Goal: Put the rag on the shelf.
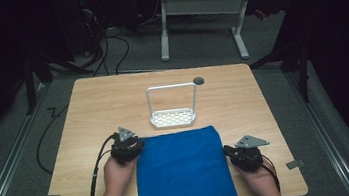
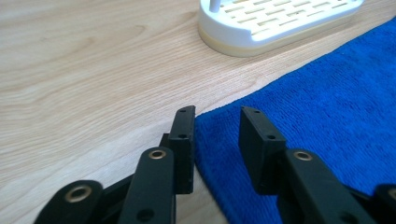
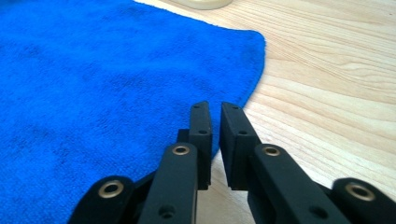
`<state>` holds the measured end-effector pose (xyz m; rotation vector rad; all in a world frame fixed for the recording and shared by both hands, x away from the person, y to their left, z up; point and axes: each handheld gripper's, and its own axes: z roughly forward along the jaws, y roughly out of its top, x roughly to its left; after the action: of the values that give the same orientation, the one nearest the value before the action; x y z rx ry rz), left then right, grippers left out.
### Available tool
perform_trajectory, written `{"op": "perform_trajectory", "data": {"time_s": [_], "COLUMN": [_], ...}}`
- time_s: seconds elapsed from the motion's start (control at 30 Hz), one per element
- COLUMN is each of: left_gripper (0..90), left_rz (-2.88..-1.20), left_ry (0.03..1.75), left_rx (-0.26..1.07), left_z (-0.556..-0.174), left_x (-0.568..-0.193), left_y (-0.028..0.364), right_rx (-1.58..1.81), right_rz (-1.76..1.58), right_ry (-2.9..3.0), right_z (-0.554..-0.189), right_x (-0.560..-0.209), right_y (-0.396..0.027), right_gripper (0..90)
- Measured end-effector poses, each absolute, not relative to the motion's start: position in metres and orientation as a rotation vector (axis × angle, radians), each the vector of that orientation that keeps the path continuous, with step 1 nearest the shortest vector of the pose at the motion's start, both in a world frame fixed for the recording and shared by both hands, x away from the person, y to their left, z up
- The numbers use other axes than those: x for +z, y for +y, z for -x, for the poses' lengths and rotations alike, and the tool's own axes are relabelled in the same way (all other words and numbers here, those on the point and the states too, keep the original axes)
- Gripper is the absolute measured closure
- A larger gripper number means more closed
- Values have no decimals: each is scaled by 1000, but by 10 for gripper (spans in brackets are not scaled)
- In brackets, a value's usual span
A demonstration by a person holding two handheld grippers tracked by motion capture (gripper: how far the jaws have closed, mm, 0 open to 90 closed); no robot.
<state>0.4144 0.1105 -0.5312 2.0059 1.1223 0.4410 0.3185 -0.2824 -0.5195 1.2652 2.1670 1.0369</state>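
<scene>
A blue towel point(image 1: 184, 172) lies flat on the near half of the wooden table point(image 1: 93, 113). My left gripper point(image 1: 129, 145) sits at the towel's far left corner. In the left gripper view its jaws point(image 2: 217, 119) stand apart, the towel's point(image 2: 327, 93) edge running between them without being pressed. My right gripper point(image 1: 228, 152) rests at the towel's right edge. In the right gripper view its jaws point(image 3: 215, 116) stand only a narrow gap apart over the towel's point(image 3: 93, 70) edge, and I see nothing pinched.
A white slotted rack point(image 1: 173, 118) with a tall wire handle stands just beyond the towel, and appears close in the left gripper view point(image 2: 280, 23). A small dark disc point(image 1: 198, 80) lies behind it. Bare wood surrounds the towel on the left, right and far side.
</scene>
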Motion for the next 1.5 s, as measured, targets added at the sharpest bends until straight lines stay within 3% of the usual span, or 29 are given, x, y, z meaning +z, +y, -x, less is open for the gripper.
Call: {"op": "perform_trajectory", "data": {"time_s": [0.2, 0.33, 0.77, 0.97, 1.07, 1.23, 1.5], "left_gripper": [611, 606, 817, 856, 861, 862, 861], "left_rz": [-1997, -2029, -2043, -2049, -2053, -2053, -2040], "left_ry": [1160, 1141, 1100, 1086, 1082, 1082, 1062], "left_rx": [383, 442, 427, 420, 418, 416, 412], "left_z": [-419, -416, -415, -415, -415, -415, -412], "left_x": [-533, -533, -533, -533, -533, -533, -531], "left_y": [114, 109, 108, 108, 108, 108, 110], "right_rx": [1073, 1044, 924, 918, 904, 930, 950], "right_rz": [-1302, -1323, -1440, -1463, -1415, -1382, -1357], "right_ry": [2129, 2120, 2097, 2113, 2129, 2131, 2119], "right_z": [-322, -334, -404, -412, -408, -403, -399], "right_x": [-517, -517, -522, -527, -527, -530, -527], "right_y": [-287, -285, -267, -265, -261, -256, -255], "right_gripper": [716, 670, 638, 629, 689, 862, 880]}}
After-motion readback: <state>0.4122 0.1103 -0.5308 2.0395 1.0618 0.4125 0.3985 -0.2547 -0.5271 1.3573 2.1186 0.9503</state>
